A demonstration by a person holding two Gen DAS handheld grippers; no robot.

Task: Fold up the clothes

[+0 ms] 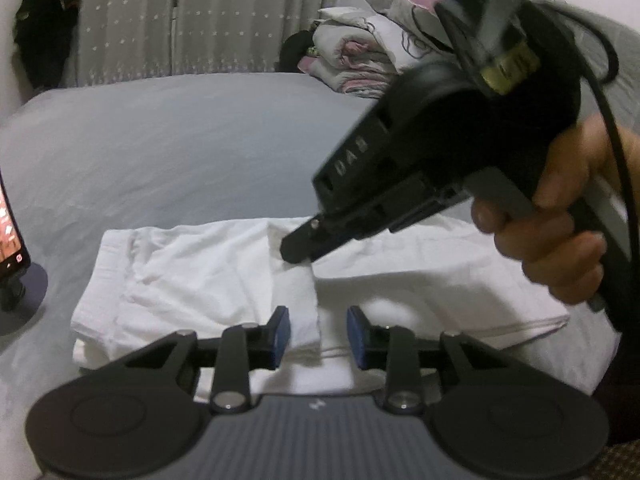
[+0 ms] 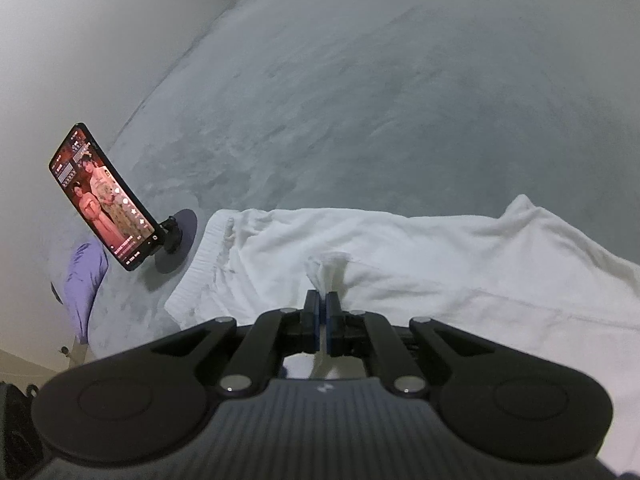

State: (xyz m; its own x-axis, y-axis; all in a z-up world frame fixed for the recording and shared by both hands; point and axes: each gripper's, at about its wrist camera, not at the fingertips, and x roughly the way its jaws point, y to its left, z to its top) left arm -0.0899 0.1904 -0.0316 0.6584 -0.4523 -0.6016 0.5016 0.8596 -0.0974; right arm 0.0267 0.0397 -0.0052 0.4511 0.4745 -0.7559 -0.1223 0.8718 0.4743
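The white garment lies flat across the lower middle of the frame on the grey bed. My right claw is pressed together, pinching a raised tuft of its cloth at lower centre. My left claw is spread, a folded edge of the garment lying between its pads, untouched. A phone on a stand leans at left; folded bedding sits upper right.
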